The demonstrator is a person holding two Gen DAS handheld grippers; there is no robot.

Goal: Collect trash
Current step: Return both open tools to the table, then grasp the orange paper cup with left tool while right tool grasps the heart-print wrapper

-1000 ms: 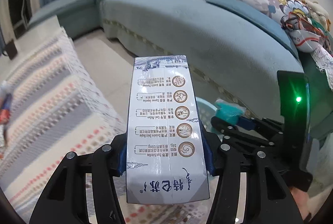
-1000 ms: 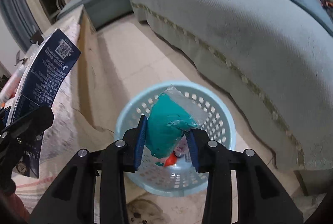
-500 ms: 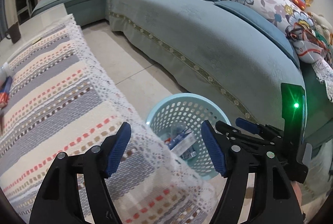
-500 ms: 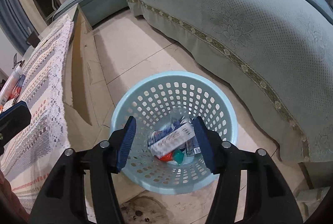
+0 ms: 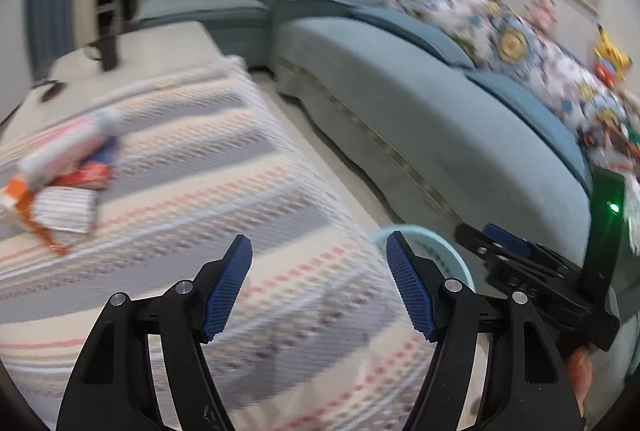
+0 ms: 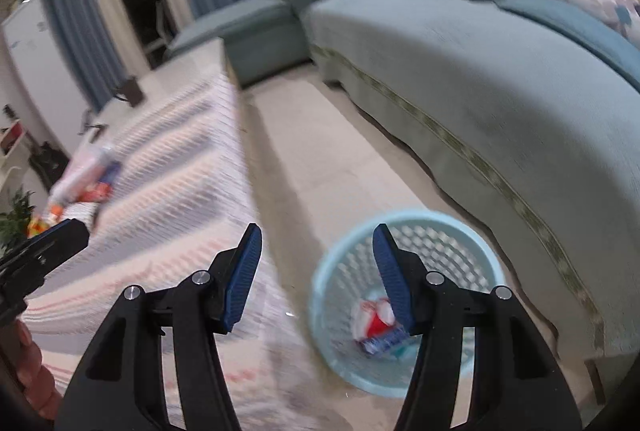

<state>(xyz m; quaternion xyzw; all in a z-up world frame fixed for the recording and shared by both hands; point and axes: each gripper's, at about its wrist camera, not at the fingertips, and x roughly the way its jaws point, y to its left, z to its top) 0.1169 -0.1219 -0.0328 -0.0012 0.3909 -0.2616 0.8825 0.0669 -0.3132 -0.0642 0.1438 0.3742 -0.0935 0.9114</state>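
My left gripper (image 5: 319, 255) is open and empty above the striped tablecloth (image 5: 192, 191). A blurred pile of trash (image 5: 64, 167), a white tube and red, blue and striped wrappers, lies on the cloth at the far left; it also shows in the right wrist view (image 6: 84, 179). My right gripper (image 6: 317, 243) is open and empty, over the floor by the table's edge. The light blue basket (image 6: 492, 263) stands on the floor with wrappers and a carton (image 6: 376, 327) inside. Its rim (image 5: 436, 239) shows in the left wrist view.
A teal sofa (image 6: 480, 63) with floral cushions (image 5: 500, 31) runs along the right. A narrow strip of tiled floor (image 6: 320, 159) separates it from the table. A dark object (image 6: 130, 91) stands at the table's far end. Both views are motion-blurred.
Both grippers opened and dropped the milk carton and the teal packet into the basket. Both have since swung left and up, toward the table.
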